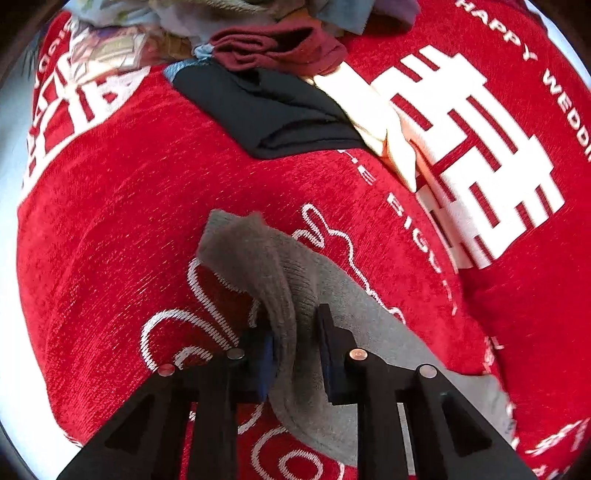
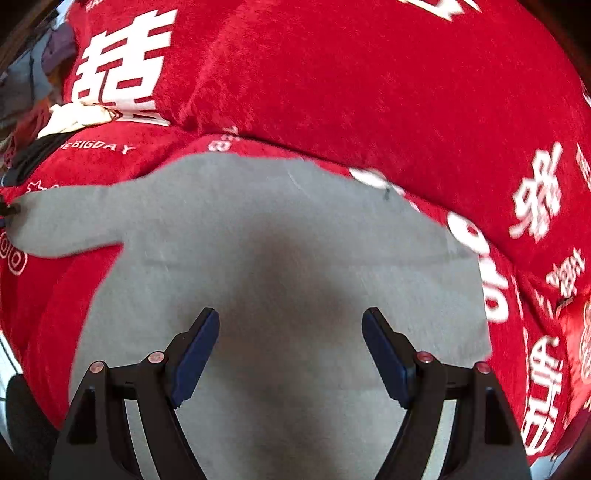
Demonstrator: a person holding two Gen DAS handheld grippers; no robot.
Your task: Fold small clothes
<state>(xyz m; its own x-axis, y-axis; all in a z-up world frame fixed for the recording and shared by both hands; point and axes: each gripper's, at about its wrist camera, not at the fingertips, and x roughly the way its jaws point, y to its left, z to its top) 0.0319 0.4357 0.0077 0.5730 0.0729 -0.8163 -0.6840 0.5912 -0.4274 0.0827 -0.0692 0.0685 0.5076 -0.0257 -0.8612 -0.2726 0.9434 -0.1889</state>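
Observation:
A small grey garment (image 2: 280,258) lies spread on the red cloth (image 2: 369,92), one sleeve reaching out to the left. In the left wrist view my left gripper (image 1: 295,328) is shut on that grey sleeve (image 1: 269,266), which bunches up between the blue pads and droops over them. In the right wrist view my right gripper (image 2: 290,325) hovers over the garment's body, its jaws wide open with nothing between them. At the left edge of that view the sleeve tip meets a dark bit of the other gripper.
Folded clothes sit at the far side of the red cloth (image 1: 110,221): a black piece (image 1: 273,114), a maroon one (image 1: 280,48) and a cream one (image 1: 369,114). A heap of mixed clothes (image 1: 177,18) lies behind them. White printed lettering covers the cloth.

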